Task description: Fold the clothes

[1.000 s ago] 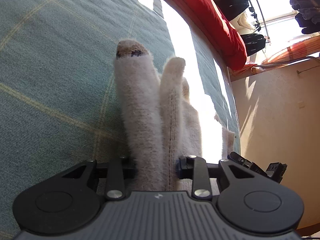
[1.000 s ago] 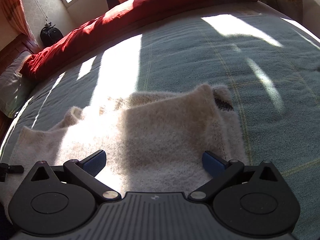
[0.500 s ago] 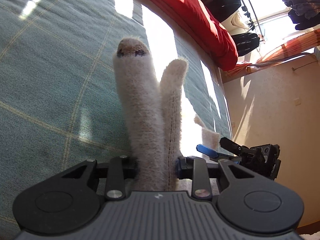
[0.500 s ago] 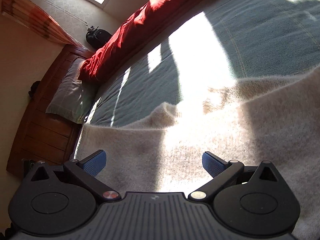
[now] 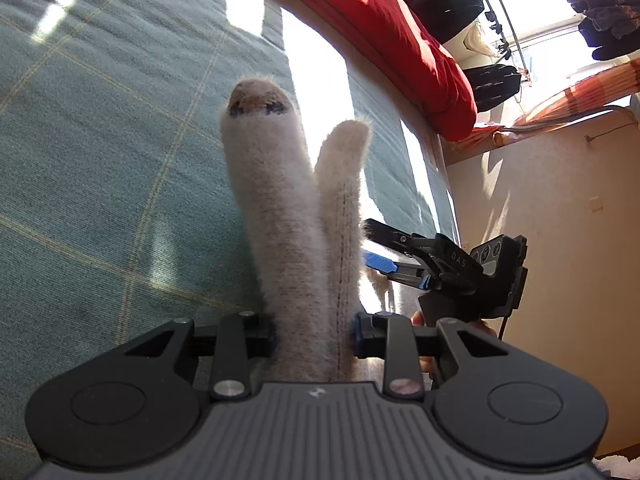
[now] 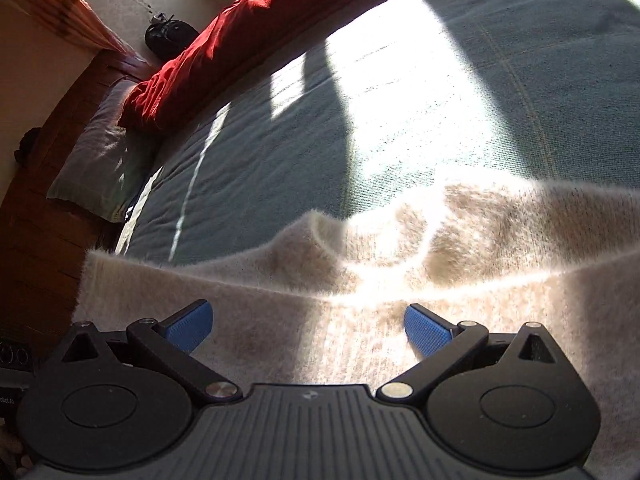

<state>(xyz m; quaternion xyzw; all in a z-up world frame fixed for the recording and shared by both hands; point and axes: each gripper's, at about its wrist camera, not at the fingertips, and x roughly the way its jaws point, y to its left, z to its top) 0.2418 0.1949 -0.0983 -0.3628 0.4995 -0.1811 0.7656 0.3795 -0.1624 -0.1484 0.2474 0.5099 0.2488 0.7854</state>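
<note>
On a green checked bedspread [image 5: 100,140], seen from the left wrist, the left gripper [image 5: 312,336] is clamped on a fluffy cream sweater [image 5: 280,240], its two folds rising between the pads toward the far side of the bed, one fold tipped with a dark-and-tan pattern. Just right of the sweater, the right gripper [image 5: 370,242] reaches in with blue pads spread apart; raised letters on its black body appear to read "DAS", though they are small. A red duvet [image 5: 400,40] lies along the far edge, with dark clothes [image 5: 600,4] hanging by a bright window beyond.

From the right wrist, the right gripper [image 6: 306,326] hovers with fingers wide apart over the sweater [image 6: 360,340], which is spread across the near part of the bedspread [image 6: 480,80] in strong sunlight. The red duvet [image 6: 224,40] runs along the far side, a pale pillow [image 6: 100,160] at far left against a wooden headboard [image 6: 40,220]. Partial lettering at the lower left edge is too cropped to read.
</note>
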